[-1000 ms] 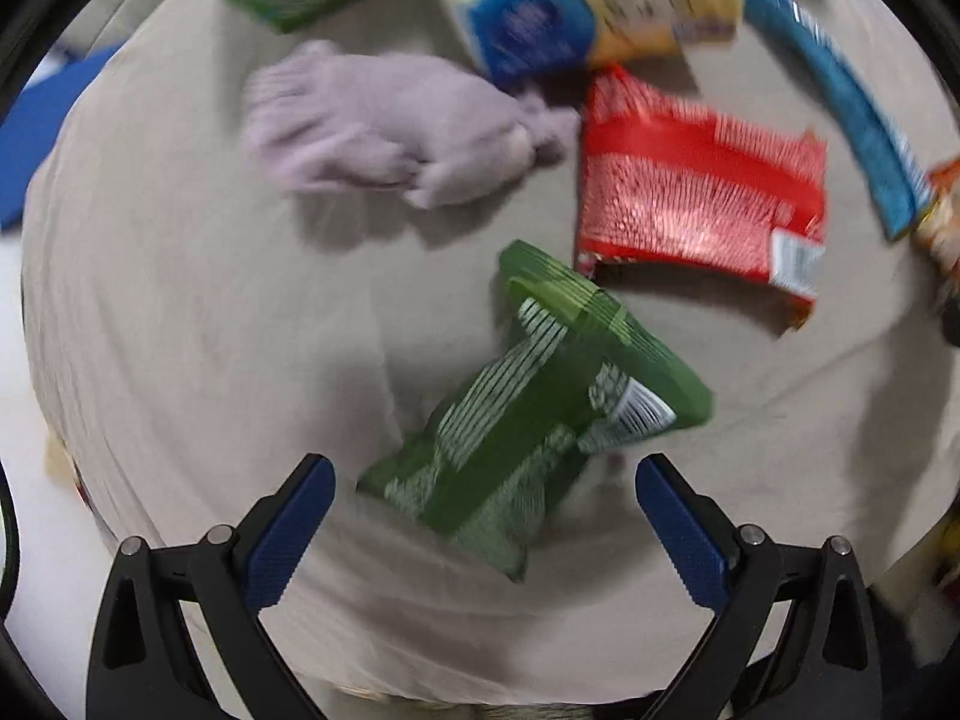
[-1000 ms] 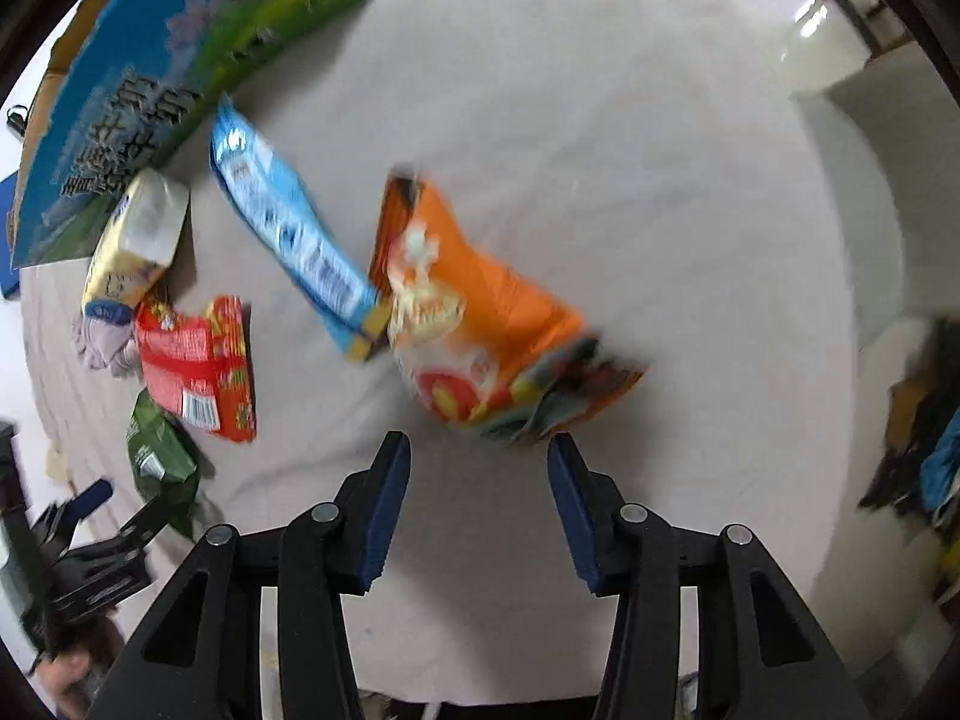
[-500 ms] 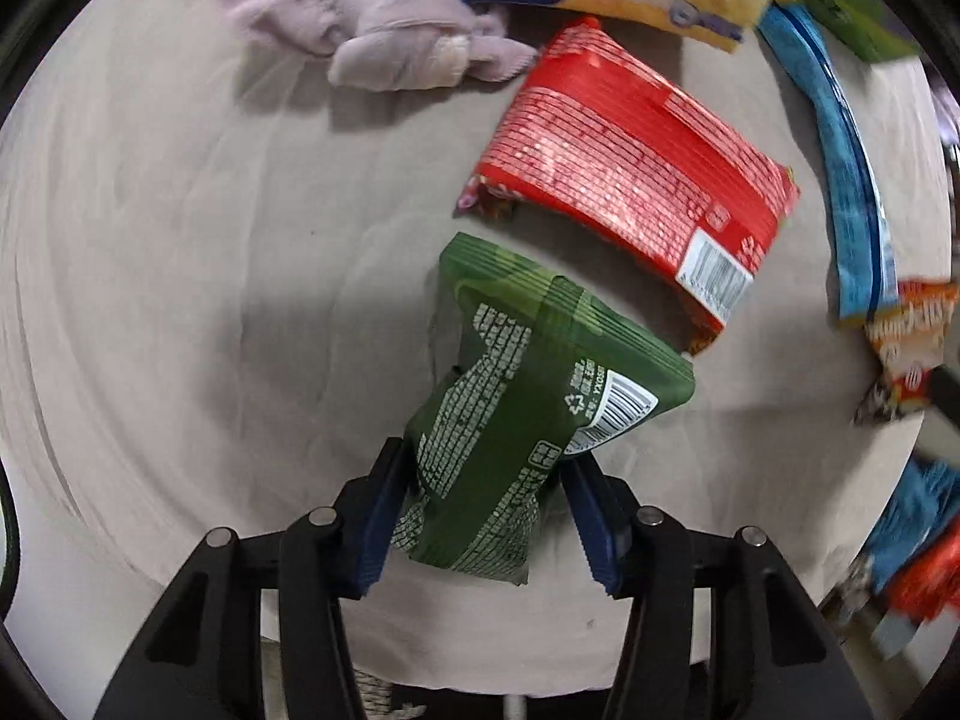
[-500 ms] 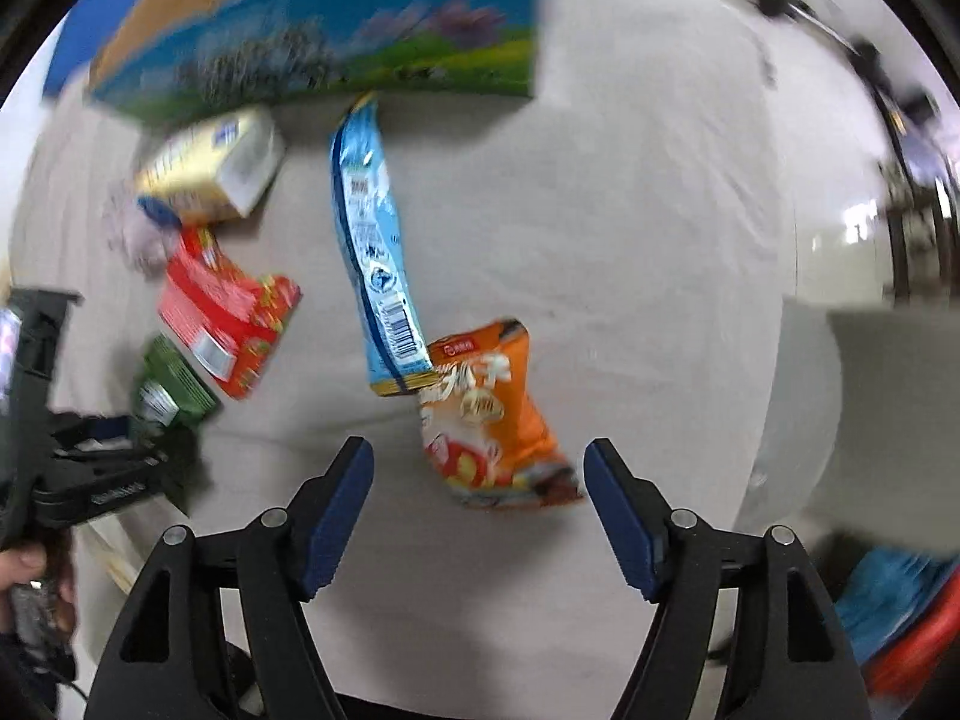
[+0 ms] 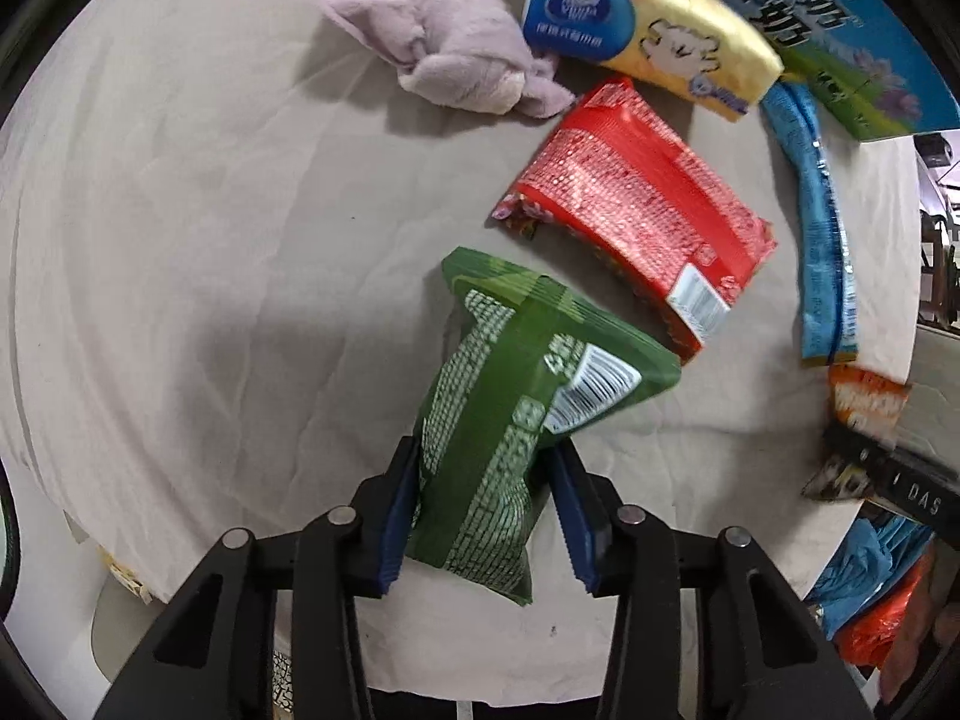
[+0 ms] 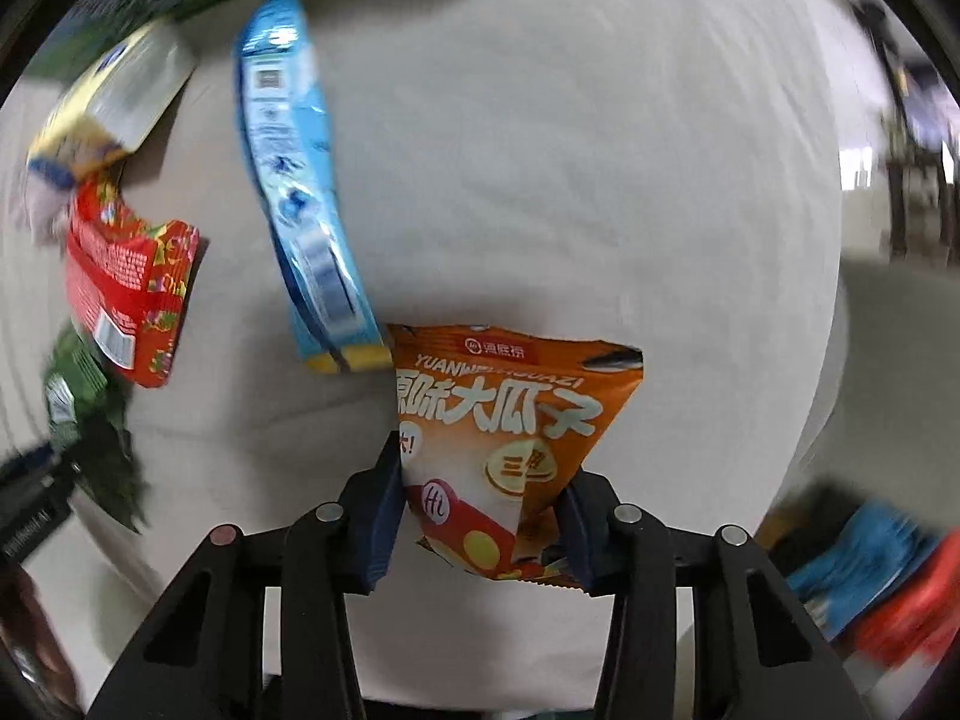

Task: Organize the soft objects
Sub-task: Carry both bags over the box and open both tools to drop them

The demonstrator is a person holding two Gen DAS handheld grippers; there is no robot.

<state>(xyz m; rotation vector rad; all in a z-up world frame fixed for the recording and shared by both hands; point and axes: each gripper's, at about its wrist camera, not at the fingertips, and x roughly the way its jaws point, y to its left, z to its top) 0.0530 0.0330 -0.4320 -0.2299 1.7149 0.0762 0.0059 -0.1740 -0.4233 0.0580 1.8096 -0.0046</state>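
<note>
Left wrist view: your left gripper (image 5: 483,516) pinches the green bag (image 5: 510,432) low — top free; your right gripper (image 6: 480,525) likewise clamps the orange bag (image 6: 510,438), ready for lifting.

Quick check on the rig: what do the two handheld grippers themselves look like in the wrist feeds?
Both look alike. The left gripper and right gripper each have two black plastic fingers built as open triangular frames, joined with round silver rivets. Blue ribbed pads line the inner fingertips. In the left wrist view, the other gripper's black body shows white lettering "DAS". No cables or sleeves show.
</note>
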